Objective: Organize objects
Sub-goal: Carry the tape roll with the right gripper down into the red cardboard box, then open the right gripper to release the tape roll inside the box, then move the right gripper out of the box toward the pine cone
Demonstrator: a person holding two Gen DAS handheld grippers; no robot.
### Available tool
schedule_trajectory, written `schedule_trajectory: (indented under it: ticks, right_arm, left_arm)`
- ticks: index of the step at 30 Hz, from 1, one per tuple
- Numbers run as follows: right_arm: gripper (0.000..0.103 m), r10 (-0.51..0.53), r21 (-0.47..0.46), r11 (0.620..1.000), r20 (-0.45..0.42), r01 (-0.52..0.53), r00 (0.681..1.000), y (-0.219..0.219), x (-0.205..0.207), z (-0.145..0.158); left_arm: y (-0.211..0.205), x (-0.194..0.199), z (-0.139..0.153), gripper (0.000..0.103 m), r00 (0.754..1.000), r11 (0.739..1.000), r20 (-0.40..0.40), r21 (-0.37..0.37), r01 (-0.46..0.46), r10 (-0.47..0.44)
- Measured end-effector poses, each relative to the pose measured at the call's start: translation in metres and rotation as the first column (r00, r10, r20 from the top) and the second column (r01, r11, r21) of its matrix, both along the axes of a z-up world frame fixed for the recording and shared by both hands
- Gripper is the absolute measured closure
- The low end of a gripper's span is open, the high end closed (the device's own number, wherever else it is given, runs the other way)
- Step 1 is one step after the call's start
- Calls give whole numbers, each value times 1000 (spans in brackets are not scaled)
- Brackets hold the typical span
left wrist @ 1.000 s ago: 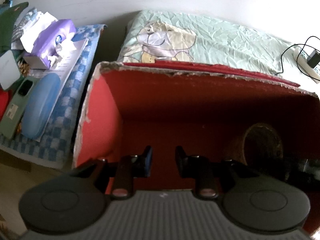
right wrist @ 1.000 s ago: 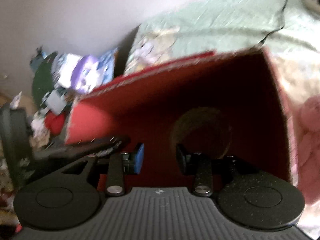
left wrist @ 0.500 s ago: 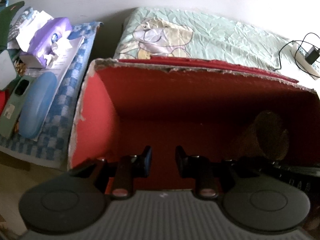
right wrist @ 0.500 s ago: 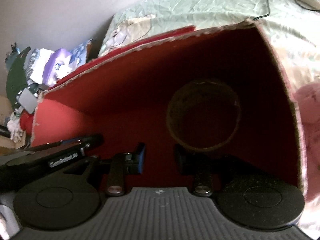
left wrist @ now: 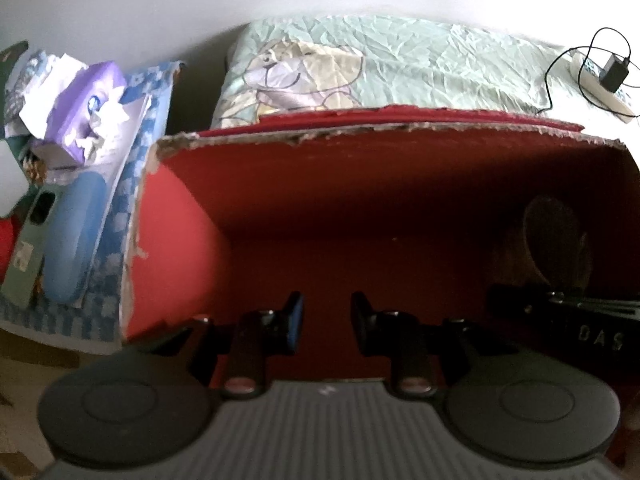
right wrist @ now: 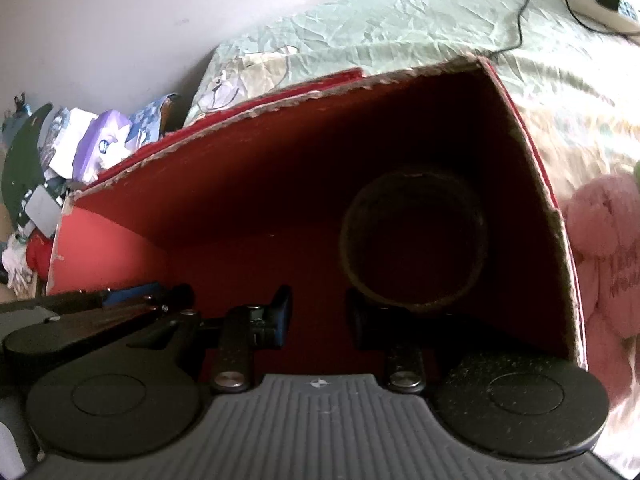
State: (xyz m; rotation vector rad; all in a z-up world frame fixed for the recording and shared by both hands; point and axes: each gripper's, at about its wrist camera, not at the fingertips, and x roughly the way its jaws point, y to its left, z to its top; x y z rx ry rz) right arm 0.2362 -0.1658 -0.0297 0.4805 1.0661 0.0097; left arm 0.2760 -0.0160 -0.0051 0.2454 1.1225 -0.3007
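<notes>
Holds the left hand-held gripper [left wrist: 326, 316] tilted down over the near edge of a red cardboard box [left wrist: 192, 216], fingers a narrow gap apart, nothing between them. Holds the right hand-held gripper [right wrist: 318, 316] just to the right of it, likewise aimed down into the box. Is closing its jaws on empty air, with the pads touching nothing.

Inside the box, just ahead and slightly right of the right hand-held gripper: a round brown basket [right wrist: 414, 240], upright on the red floor, near the right wall and clear of the fingertips. Far to the right of the left hand-held gripper, dim in shadow, the same basket. Straight ahead of the left hand-held gripper, only bare red floor and the torn far rim of the box.

Beyond the far wall, ahead of both: a bed [left wrist: 440, 64] under a crumpled pale green sheet with a cartoon bear print. At the far right on it, a white power strip [left wrist: 604, 92] with a black charger [left wrist: 614, 72] plugged in and its cable looped beside. Right of the right hand-held gripper, just outside the box wall: a pink plush toy [right wrist: 600, 240].

Left of the left hand-held gripper, beside the box: a blue checked cloth [left wrist: 116, 240] bearing a blue oval case [left wrist: 70, 236], a green phone [left wrist: 30, 236] alongside it, and farther ahead a purple tissue box [left wrist: 86, 120] among crumpled papers.
</notes>
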Motion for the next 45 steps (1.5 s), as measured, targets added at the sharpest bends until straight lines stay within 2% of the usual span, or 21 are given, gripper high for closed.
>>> schedule_trajectory:
  ticks: [14,18,19,20,23,25,28,29,30,33,38,45]
  right_arm:
    - [72,46,-48,998,29,-45,999,5,-2,4]
    - [71,55,-98,994,88,-47,995,10,-12,15]
    - [70,48,-105,994,103,-37,994,10,-16,19]
    - [65,37,-101,995,114,-26,993,8,-20,23]
    - [63,28,-78,997,148,-16,989,5,-32,31]
    - [63,28,-83,996,170,-14,985,5,-40,36]
    - [59,29,-81,997,191,-14,981,4,-49,43]
    - [54,32,-81,997,197,-17,980,4,-52,45]
    - [50,34,-82,996,205,-18,978,3,-56,48]
    - [46,40,-109,994,234,-14,971,1,-66,57]
    - [40,41,-108,994,273,-12,961,-7,-82,68]
    - [40,63,-88,995,318,-37,946,-15,-110,79]
  left_arm:
    - [-5,-3,1,74,999,999,39,51,5,-7]
    - [-4,-5,3,73,999,999,52,53,13,-16]
    - [-4,-6,4,71,998,999,60,50,14,-17]
    - [-3,-7,5,62,997,999,70,45,9,-12]
    - [0,-14,12,47,993,999,116,33,-9,6]
    - [-1,-22,16,46,992,1000,127,31,-7,3]
    - [-4,-35,26,35,988,1000,155,29,-4,-1]
    - [-6,-41,30,28,986,1000,170,31,-2,-3]
    - [-8,-46,33,26,982,999,186,35,-2,-4]
    - [-11,-61,44,19,972,998,236,61,-15,0]
    - [-9,-78,54,13,972,998,235,51,-38,25]
    - [-14,-111,69,13,965,995,258,76,-71,49]
